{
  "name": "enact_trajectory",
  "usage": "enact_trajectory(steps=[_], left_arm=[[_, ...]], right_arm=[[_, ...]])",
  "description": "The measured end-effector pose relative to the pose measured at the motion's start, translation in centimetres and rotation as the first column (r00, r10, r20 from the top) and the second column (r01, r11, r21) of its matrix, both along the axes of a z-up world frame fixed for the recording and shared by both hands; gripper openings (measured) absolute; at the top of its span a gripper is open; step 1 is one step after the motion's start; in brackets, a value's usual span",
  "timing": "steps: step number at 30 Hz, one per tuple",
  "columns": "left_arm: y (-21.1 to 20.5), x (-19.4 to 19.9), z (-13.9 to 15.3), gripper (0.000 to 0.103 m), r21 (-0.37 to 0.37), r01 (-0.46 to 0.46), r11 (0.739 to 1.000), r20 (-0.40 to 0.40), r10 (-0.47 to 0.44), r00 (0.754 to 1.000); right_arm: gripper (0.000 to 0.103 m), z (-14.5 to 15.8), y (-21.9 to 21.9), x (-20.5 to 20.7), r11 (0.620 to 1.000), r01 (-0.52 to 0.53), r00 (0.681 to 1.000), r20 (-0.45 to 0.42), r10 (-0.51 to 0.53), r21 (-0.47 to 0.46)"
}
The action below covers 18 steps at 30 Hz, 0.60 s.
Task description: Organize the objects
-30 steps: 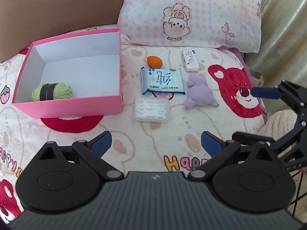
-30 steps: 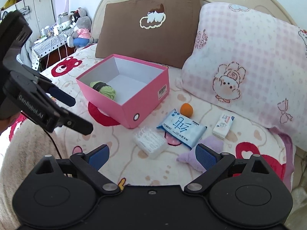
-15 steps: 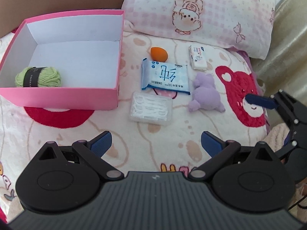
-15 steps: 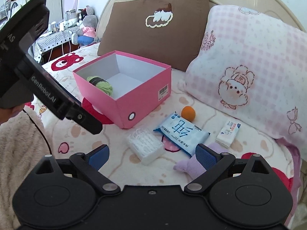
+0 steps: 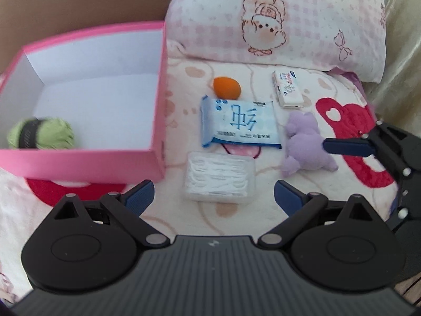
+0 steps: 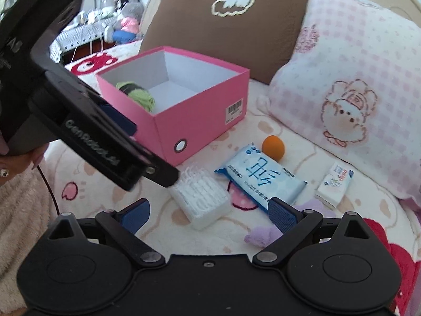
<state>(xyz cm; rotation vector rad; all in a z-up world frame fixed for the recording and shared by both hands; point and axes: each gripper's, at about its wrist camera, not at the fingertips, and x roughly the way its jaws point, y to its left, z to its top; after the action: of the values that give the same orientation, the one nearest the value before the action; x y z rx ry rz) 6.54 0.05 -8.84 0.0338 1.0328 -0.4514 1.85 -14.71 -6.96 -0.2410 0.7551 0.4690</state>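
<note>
- Left gripper [image 5: 213, 193]: fingers spread wide, nothing between them, hovering over the bedspread [image 5: 263, 208] just near of the clear floss-pick box [image 5: 219, 179].
- Right gripper [image 6: 209, 213]: fingers also wide apart and empty; it comes in from the right, one blue fingertip in front of the purple plush toy [image 5: 305, 142] in the left wrist view.
- Pink box [image 5: 84, 155] sits open on the left; a green yarn ball [image 5: 40, 133] lies in its near-left corner.
- Loose items to the right of the pink box: blue wipes pack [image 5: 239, 122] in the middle, floss-pick box just near of it, orange ball [image 5: 226, 87] touching its far edge.
- Small white tissue pack [image 5: 287, 89] lies farther right, close to the pink checked pillow [image 5: 289, 18].
- Brown pillow [image 6: 223, 23] stands behind the pink box.
- A fuzzy pale sleeve [image 6: 18, 210] shows at the left edge of the right wrist view.
</note>
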Motion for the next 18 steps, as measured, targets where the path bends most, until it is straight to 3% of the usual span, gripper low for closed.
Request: enact_trajectory(steps=[2, 8, 15, 18], left_arm=[[-0.2, 0.2, -0.8, 0.097, -0.022, -0.011, 1.0, -0.03, 0.01, 0.999], [-0.4, 0.2, -2.5, 0.097, -0.038, -0.048, 0.998, -0.013, 0.048, 0.999], [-0.9, 0.6, -4.6, 0.097, -0.027, -0.048, 0.999, -0.063, 0.046, 0.997], [-0.8, 0.8, -5.3, 0.097, -0.024, -0.06, 0.998, -0.068, 0.058, 0.996]], right_arm=[[0.098, -0.4, 0.4, 0.4, 1.0, -0.016, 1.0, -0.007, 0.016, -0.018], [0.098, -0.7, 1.1, 1.2, 0.99, -0.105, 0.994, 0.019, 0.107, -0.093], [0.098, -2.7, 1.5, 2.5, 0.992, -0.11, 0.994, -0.032, 0.109, -0.054], [0.098, -4.3, 0.7, 2.9, 0.998, -0.042, 0.997, -0.065, 0.046, 0.05]])
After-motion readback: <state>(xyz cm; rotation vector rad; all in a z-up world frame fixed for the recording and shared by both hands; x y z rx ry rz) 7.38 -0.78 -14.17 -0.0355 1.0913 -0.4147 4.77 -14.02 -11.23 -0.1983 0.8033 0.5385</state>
